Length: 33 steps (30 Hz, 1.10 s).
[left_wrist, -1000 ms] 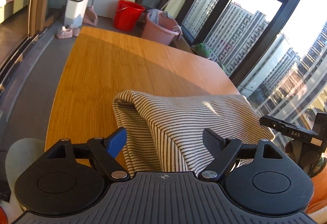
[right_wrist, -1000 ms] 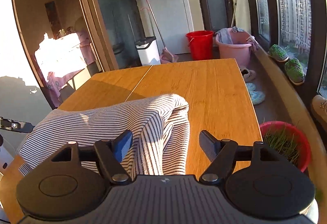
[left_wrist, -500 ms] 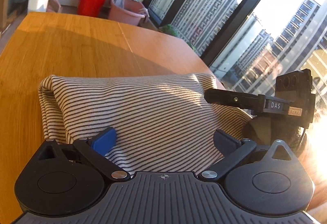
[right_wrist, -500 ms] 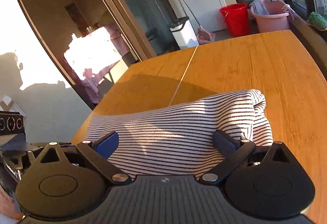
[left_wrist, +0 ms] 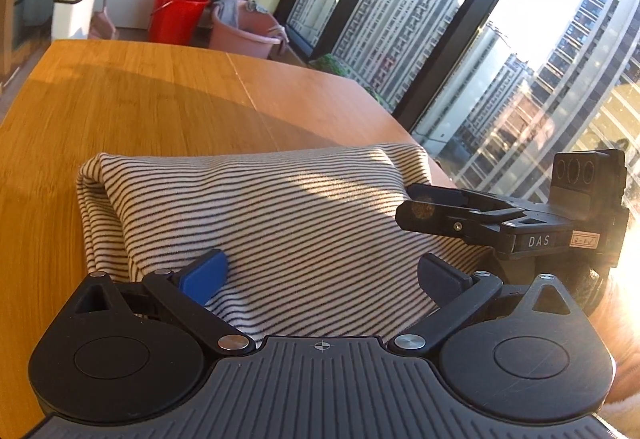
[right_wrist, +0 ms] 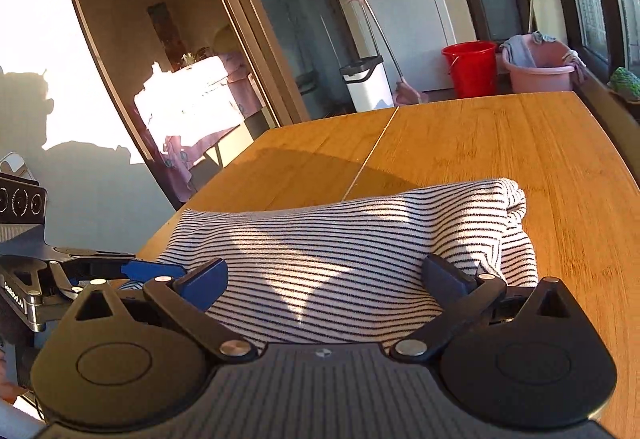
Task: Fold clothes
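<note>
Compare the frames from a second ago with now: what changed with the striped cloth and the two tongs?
Both tongs, left tongs and right tongs, came down closer over the striped cloth and opened wider; the cloth lies between the spread fingers, gripped by neither. It now lies as a flatter folded bundle. The wooden table and buckets look unchanged.

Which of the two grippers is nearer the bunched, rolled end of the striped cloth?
Right. The right gripper sits open beside the rolled end of the black-and-white striped cloth; the left gripper is open over the cloth's opposite side.
</note>
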### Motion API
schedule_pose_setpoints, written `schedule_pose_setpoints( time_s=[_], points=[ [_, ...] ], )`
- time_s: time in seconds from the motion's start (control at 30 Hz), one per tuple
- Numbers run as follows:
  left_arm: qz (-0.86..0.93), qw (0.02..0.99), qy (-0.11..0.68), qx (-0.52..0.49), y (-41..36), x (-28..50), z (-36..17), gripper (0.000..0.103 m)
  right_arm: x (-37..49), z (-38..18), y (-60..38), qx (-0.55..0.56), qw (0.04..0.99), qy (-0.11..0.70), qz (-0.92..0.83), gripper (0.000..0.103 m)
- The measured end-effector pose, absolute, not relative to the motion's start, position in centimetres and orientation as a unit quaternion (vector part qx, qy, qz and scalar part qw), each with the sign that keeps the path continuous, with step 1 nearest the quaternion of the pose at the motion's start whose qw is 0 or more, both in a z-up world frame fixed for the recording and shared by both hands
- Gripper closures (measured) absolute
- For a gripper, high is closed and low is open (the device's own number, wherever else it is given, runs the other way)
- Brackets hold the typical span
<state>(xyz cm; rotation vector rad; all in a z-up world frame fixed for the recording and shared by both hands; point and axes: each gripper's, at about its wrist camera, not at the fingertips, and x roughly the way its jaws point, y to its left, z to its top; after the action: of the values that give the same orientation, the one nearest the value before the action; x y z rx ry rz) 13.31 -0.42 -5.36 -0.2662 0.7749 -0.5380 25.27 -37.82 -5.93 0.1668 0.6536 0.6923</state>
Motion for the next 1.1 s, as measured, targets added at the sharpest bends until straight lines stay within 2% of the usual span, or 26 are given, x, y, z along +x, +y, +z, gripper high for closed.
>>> schedule_pose_setpoints(
  time_s=[0.23,0.53,0.63,0.7,0.77,1.0,1.1],
  points=[
    [-0.254,0.891,0.354,-0.131,0.7,16.0,-5.8,0.0,23.9,-5.9,-37.5,0.087,0.886,0.319,0.326,0.0],
    [-0.24,0.894,0.35,-0.143,1.5,22.5,-5.9,0.0,17.8,-6.0,-33.9,0.057,0.865,0.315,0.386,0.0],
    [-0.245,0.904,0.337,-0.094,0.6,21.3,-6.2,0.0,17.6,-6.1,-33.8,0.056,0.867,0.314,0.384,0.0],
    [-0.249,0.916,0.314,-0.027,-0.6,19.9,-6.9,0.0,17.8,-6.1,-34.0,0.062,0.865,0.314,0.386,0.0],
    [-0.24,0.922,0.304,-0.01,-1.1,19.1,-7.1,0.0,17.9,-6.0,-34.0,0.065,0.864,0.314,0.388,0.0],
    [-0.186,0.915,0.355,-0.045,-1.8,19.2,-4.9,0.0,17.9,-6.3,-34.8,0.097,0.859,0.305,0.399,0.0],
    [-0.219,0.909,0.343,-0.087,-1.8,18.2,-2.8,0.0,17.9,-6.3,-35.1,0.1,0.859,0.303,0.4,0.0]
  ],
)
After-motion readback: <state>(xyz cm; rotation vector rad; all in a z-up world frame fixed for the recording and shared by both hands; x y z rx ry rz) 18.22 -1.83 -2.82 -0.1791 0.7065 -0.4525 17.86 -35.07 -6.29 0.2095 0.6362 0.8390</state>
